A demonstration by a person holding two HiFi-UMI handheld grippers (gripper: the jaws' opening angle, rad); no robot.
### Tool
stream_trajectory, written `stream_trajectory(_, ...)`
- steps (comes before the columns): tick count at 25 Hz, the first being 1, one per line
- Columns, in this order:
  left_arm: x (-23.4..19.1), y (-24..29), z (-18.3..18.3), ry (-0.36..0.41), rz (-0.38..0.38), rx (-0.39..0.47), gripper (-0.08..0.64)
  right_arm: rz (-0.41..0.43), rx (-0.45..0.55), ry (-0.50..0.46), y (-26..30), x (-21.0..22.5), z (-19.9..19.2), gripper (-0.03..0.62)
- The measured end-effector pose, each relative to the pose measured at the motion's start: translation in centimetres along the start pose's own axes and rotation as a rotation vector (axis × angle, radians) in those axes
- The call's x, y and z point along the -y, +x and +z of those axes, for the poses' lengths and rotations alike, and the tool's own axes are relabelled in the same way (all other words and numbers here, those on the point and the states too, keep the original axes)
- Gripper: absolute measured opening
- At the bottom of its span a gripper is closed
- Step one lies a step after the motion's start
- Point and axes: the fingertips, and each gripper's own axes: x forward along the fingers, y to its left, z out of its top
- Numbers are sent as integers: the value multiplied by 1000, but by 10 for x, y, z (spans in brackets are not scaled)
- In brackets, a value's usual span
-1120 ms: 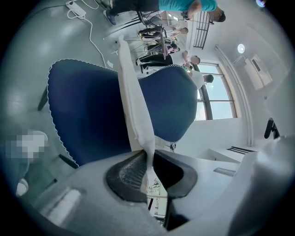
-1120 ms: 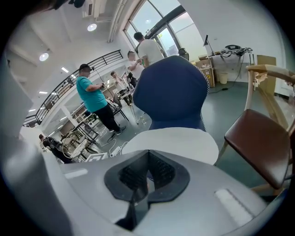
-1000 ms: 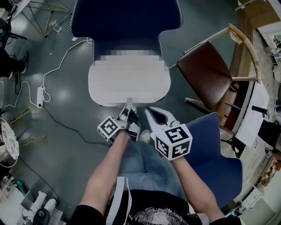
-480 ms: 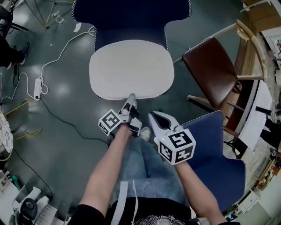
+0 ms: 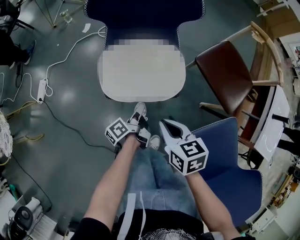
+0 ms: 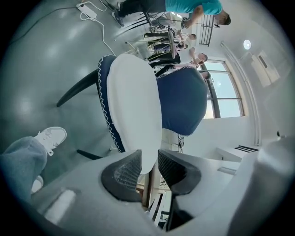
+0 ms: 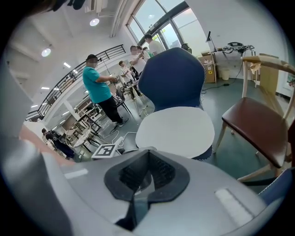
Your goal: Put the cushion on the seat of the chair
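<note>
A white oval cushion (image 5: 140, 70) lies flat on the seat of the navy chair (image 5: 140, 14), straight ahead of me. My left gripper (image 5: 141, 123) sits just short of the cushion's near edge. Its jaws are opening. In the left gripper view the edge of the cushion (image 6: 133, 101) shows in the gap of that gripper (image 6: 150, 166), and the pads do not press on it. My right gripper (image 5: 163, 124) hangs beside it, further from the chair, its jaws (image 7: 148, 156) shut on nothing. The right gripper view shows the cushion (image 7: 177, 129) whole under the chair's back (image 7: 173, 78).
A wooden chair with a brown seat (image 5: 225, 75) stands to the right of the navy one. A second blue chair (image 5: 229, 164) is close by my right arm. A power strip and cable (image 5: 42, 91) lie on the floor at left. My sneaker (image 5: 139, 111) is under the left gripper. People (image 7: 99, 87) stand far behind.
The left gripper has let go of the cushion's front edge, drawn back toward me and lowered, its jaws spreading. The cushion stays on the seat. The right gripper shifted a little.
</note>
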Motion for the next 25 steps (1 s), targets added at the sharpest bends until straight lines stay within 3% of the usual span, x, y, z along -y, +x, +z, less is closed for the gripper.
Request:
stream_trajectory(7,52,-22,1,103,-51,-24,110,8,60,-5,-14,-18,18,-8)
stream_trajectory(16,137,-50,-26,325,-106,-89,80,1,136,-1,-53,-29,42,-8)
stream_trajectory(25,211,-82,-40,685,-77,-129,30,22,230,-27,-90,-51,71,-8)
